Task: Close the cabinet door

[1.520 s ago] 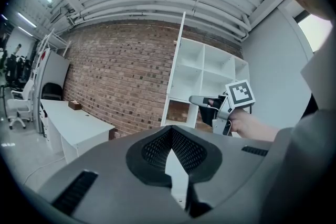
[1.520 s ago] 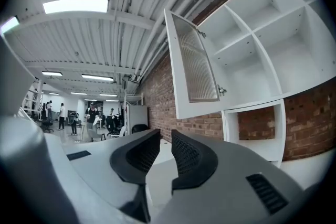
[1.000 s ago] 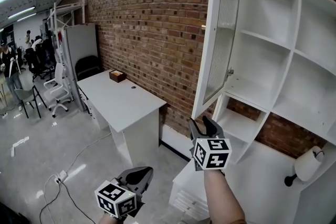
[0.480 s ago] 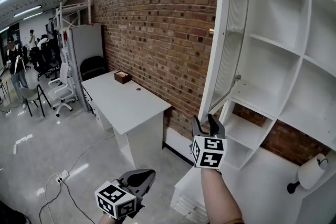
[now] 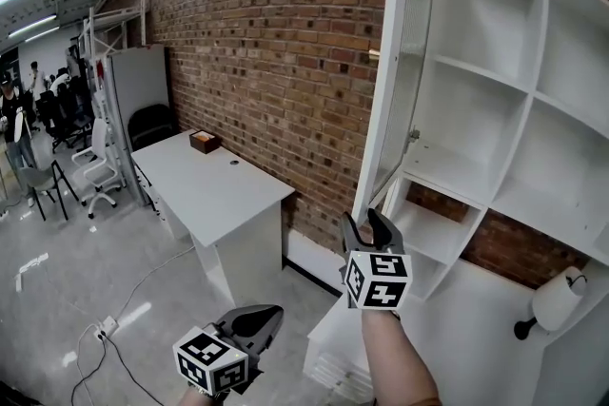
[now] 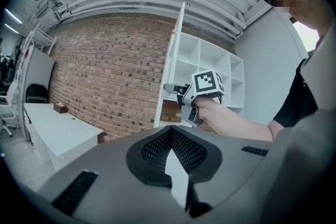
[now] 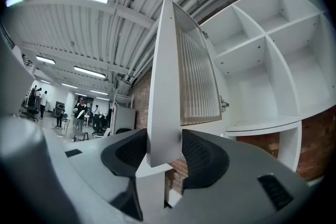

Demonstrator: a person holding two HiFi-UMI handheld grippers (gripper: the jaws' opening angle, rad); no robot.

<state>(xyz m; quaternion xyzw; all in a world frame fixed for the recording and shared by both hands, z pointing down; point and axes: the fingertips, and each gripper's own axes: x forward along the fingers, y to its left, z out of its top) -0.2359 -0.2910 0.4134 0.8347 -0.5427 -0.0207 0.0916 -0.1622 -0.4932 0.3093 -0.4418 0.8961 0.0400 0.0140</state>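
A tall white cabinet door point(image 5: 383, 62) with a ribbed glass panel stands swung out from the white shelf cabinet point(image 5: 529, 33) on the brick wall. My right gripper point(image 5: 366, 225) is at the door's lower corner. In the right gripper view that corner point(image 7: 165, 86) lies between the jaws of my right gripper point(image 7: 164, 147). The pads sit close on either side, and I see no squeeze. My left gripper point(image 5: 262, 317) hangs low and left, away from the door. Its jaws are together on nothing. The left gripper view shows my left gripper point(image 6: 172, 134) below and my right gripper point(image 6: 170, 87) by the door.
A white desk point(image 5: 214, 181) with a small brown box point(image 5: 203, 141) stands along the brick wall point(image 5: 276, 43), left of the door. A paper roll point(image 5: 561, 295) on a holder sits low right. A black chair point(image 5: 152, 124), a grey locker point(image 5: 133, 81) and floor cables point(image 5: 105, 338) lie further left.
My right gripper stays at the door's lower corner while the head view shifts a little. The door now looks slightly more edge-on. The left gripper has not moved.
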